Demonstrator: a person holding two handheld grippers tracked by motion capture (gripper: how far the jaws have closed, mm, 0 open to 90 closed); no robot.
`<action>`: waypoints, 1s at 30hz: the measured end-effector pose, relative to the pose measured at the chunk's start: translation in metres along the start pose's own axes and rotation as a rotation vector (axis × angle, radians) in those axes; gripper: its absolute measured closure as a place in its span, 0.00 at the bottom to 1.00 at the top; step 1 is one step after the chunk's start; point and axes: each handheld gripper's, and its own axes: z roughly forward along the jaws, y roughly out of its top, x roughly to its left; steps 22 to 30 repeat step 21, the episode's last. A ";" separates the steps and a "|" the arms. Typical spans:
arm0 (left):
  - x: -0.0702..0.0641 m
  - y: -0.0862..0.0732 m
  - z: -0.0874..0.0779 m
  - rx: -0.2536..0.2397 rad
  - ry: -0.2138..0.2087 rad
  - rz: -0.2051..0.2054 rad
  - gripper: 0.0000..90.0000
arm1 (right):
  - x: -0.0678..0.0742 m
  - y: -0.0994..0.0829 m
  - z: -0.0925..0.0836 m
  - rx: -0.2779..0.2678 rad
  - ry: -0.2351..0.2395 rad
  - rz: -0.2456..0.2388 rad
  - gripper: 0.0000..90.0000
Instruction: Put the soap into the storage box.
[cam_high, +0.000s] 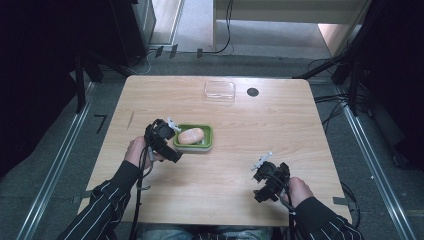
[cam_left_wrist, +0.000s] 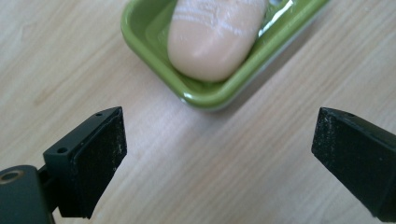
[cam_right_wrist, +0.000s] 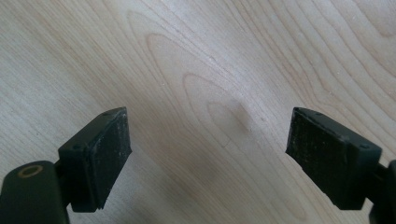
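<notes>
The wooden bench (cam_high: 215, 165) carries everything here, pale with a flowing grain, and it sits on a grey floor (cam_high: 60, 170) crossed by metal rails and dark cables; a person's two striped sleeves (cam_high: 107, 200) come in from the near edge, one hand on each tool. Near the bench's far edge lies a clear plastic lid (cam_high: 219, 91), flat on the wood, with a small dark round hole (cam_high: 252, 92) just beside it on the right; both are well apart from the hands. Left of the bench's middle stands the green soap dish (cam_high: 211, 135), a shallow rectangular tray, and in it lies the bar of soap (cam_high: 191, 136), pale peach and rounded, resting inside the rim; in the left gripper view the dish (cam_left_wrist: 205, 95) and the soap (cam_left_wrist: 215, 42) fill the upper part of the picture, the soap's top marked by whitish streaks. The left gripper (cam_high: 172, 142) sits just beside the dish's left end; its jaws stand wide apart and released, bare wood between the pads, with the dish ahead of them and not touched. The right gripper (cam_high: 260, 175) is over bare wood near the bench's near right part, well apart from the dish; its jaws are likewise spread and grasp nothing.
</notes>
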 end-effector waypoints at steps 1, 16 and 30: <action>-0.001 -0.002 0.000 0.001 0.001 -0.003 0.04 | 0.000 0.000 0.000 0.000 0.000 0.000 0.16; -0.020 -0.039 -0.003 0.049 -0.016 0.017 0.04 | 0.000 -0.001 0.000 0.000 0.000 -0.010 0.16; -0.019 -0.047 -0.003 0.063 -0.020 0.014 0.04 | -0.001 -0.001 0.000 0.001 0.001 -0.008 0.16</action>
